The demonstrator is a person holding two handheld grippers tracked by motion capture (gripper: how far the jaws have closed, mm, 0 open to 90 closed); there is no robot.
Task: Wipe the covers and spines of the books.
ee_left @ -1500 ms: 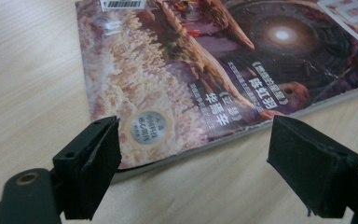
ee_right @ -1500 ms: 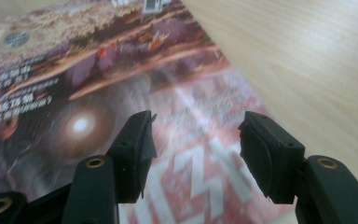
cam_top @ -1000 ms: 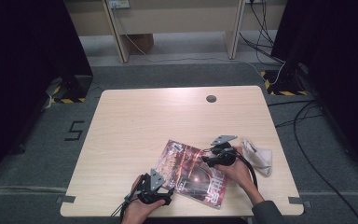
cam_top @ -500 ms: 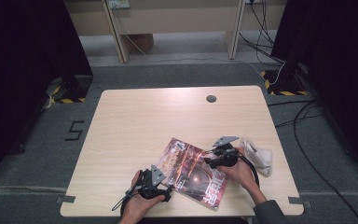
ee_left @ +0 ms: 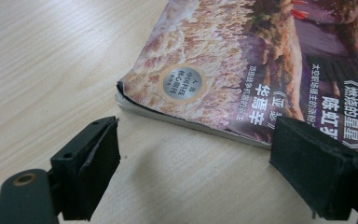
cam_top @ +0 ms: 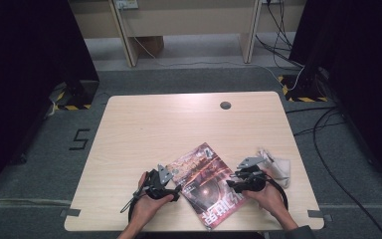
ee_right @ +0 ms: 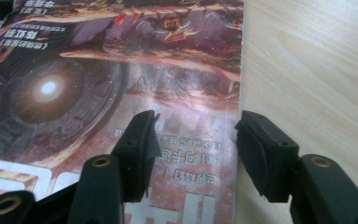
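Down at the worktop's (cam_top: 129, 129) near edge, our magazine (cam_top: 206, 181) lies slantwise between both grippers, left gripper (ee_left: 196, 154) wide open and empty at its corner, right gripper (ee_right: 193, 140) half-open, just narrowing, straddling its side edge.

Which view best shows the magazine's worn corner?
The left gripper view: the magazine has its frayed corner and page edges close up there. The right gripper view shows its cover and long edge; the high view shows it whole but small.
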